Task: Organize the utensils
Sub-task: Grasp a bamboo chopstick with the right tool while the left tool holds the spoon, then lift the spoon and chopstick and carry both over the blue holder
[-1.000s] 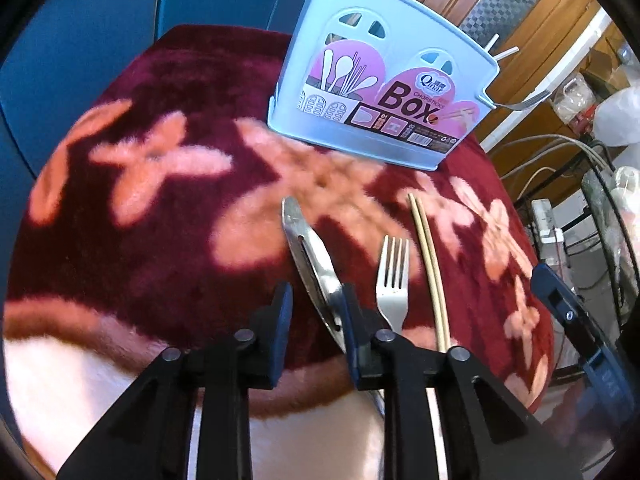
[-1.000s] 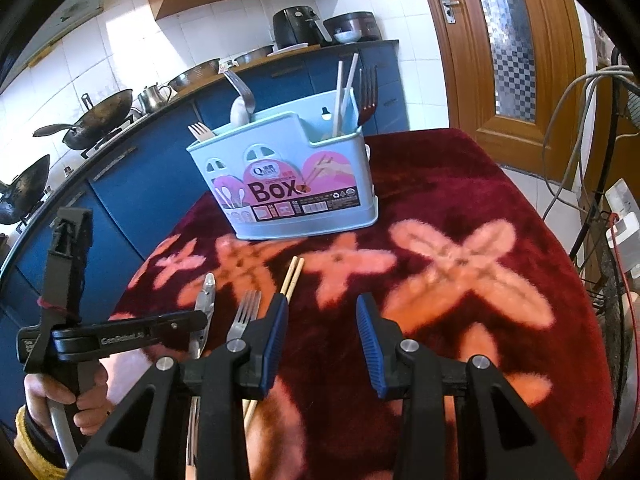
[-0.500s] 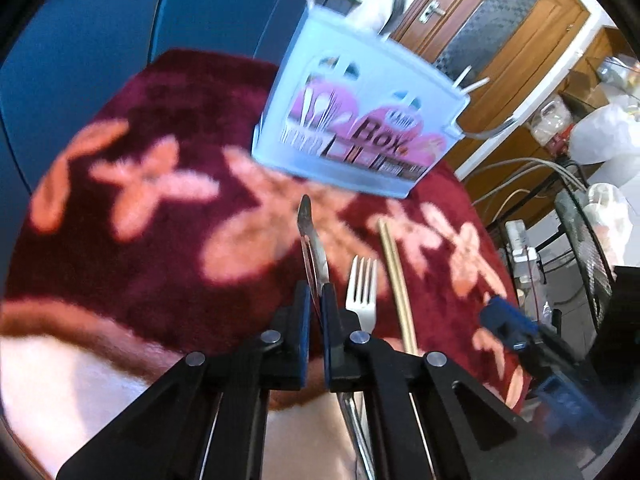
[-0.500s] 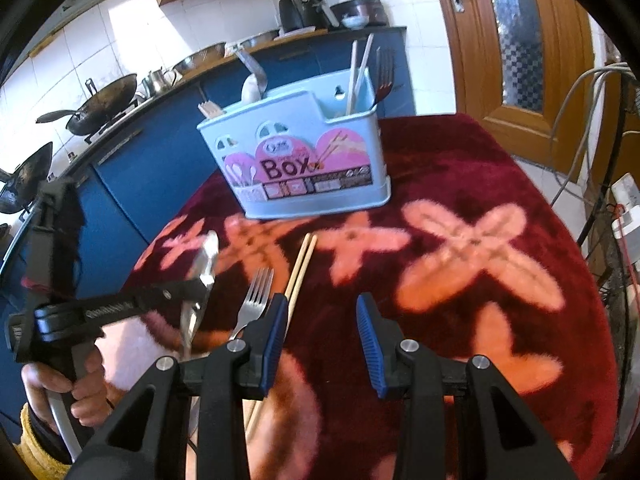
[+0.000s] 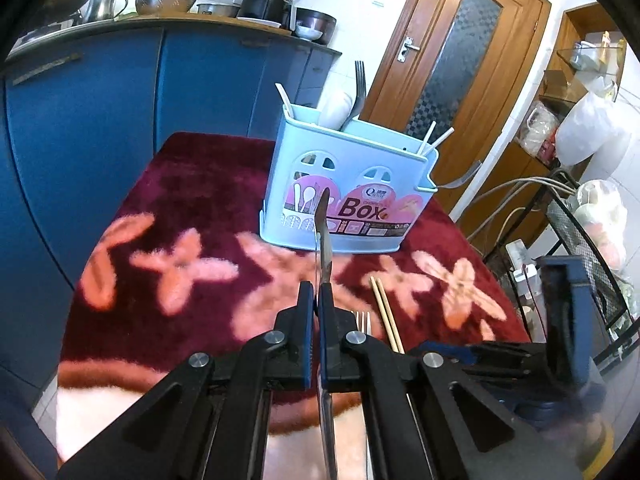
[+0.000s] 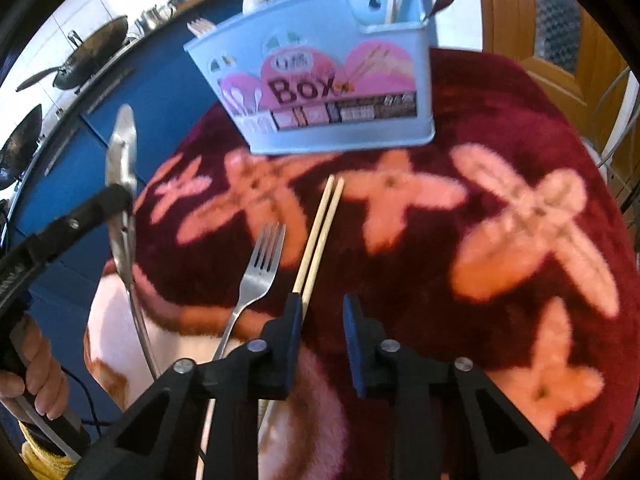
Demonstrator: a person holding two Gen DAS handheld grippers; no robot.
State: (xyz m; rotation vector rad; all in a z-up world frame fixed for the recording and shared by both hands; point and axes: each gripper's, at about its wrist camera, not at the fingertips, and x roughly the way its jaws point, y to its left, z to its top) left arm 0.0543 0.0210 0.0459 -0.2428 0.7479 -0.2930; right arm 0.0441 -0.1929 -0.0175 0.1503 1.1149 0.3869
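From my remote station, the left hand-held gripper [image 5: 318, 300] is clamped on the knife [image 5: 323, 240], which a second ago lay flat on the surface [image 5: 192, 184] between half-open jaws. The knife is now lifted clear of the red flowered cloth, its blade edge-on and pointing toward the light-blue utensil box [image 5: 344, 200]. In the right wrist view the same knife [image 6: 122, 168] hangs in the air at the left, gripped near mid-length, the handle trailing down toward the person's hand [image 6: 38, 376].

The right hand-held gripper [image 6: 320, 312] has just been closing; its jaws stand at a narrow gap with nothing between them. It now sits lower and closer to the cloth than a second ago. Its left finger [image 6: 294, 312] overlaps the near end of the chopsticks [image 6: 320, 232]; I cannot confirm contact because of motion blur. The fork [image 6: 260, 264] lies just left of the chopsticks, unmoved. The box remains upright at the far side, holding other utensils.
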